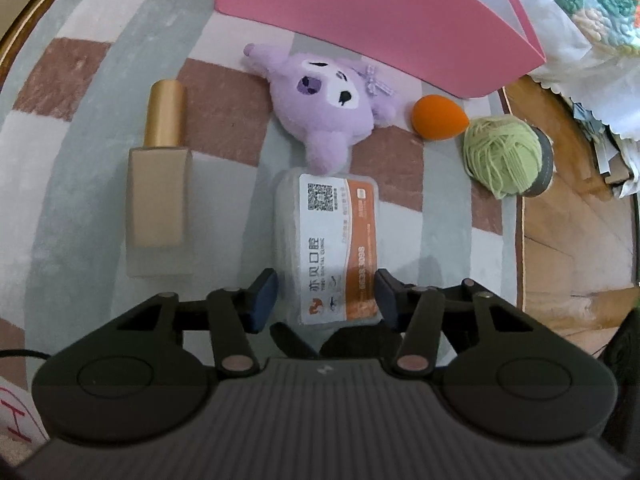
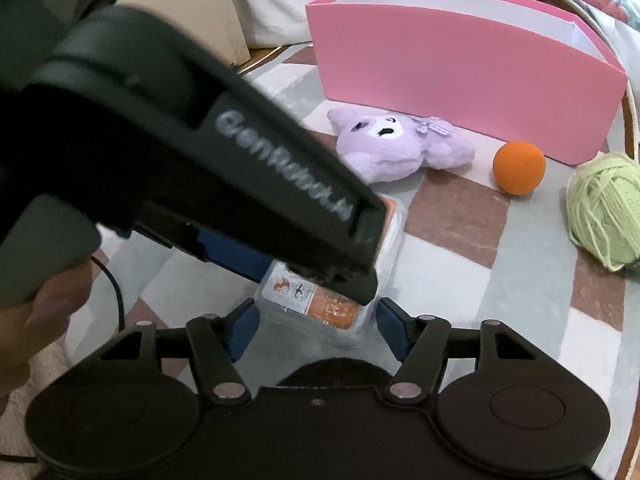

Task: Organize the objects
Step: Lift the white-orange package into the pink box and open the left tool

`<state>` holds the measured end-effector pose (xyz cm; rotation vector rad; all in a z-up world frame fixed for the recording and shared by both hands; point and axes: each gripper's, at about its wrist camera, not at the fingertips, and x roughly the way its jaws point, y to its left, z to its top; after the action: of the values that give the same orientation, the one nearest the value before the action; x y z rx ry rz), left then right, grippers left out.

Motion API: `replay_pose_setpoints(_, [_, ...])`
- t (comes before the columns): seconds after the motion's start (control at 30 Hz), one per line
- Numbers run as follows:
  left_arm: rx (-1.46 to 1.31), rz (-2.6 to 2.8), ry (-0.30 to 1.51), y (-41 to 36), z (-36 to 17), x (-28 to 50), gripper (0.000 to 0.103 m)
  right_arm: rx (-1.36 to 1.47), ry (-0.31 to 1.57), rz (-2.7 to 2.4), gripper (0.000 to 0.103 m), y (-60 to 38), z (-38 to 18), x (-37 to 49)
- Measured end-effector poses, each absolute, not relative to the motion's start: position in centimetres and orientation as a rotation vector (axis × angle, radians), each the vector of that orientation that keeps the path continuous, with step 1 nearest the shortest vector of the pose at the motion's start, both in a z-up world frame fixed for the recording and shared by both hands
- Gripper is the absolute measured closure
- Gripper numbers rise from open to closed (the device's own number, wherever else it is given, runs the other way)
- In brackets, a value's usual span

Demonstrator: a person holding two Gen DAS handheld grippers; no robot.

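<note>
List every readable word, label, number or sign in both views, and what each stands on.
"亦贝口腔", beside a QR code: label of the clear plastic box.
Small English line, orange-strip digits: too blurred.
White lettering on the left gripper body: blurred, unreadable.
Red handwritten "H": white sheet at the left-wrist view's edge.

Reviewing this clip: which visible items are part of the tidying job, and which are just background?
Part of the job:
clear plastic case, between both hand-held grippers
purple plush toy
orange sponge
green yarn ball
gold-capped bottle
pink box, the likely container

Just lying about:
checked rug
floral quilt
wooden floor
</note>
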<state>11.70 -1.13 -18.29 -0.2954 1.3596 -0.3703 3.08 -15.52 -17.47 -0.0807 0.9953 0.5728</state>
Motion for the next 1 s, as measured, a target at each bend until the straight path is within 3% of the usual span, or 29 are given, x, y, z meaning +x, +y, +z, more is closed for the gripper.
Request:
replay_pose_setpoints(0.33, [-0.322,-0.391,1.322,-0.5,-15.6,8.3,0.057,-0.096,1.083,0.617,0.034,-16.6,-14.6,2.2])
replay_pose_setpoints(0.67, [-0.206,-0.41,1.144,-1.1,-9.0,6.0,0.057,-0.185,0.93,0.654,0.035,-18.0,-9.3,0.2])
replay_pose_setpoints(1.0, [-0.129,-0.448,1.038,-1.2,-1.3,9.3,0.057,-0.242,0.735,0.644,0.035,-16.9,-5.3,3.2])
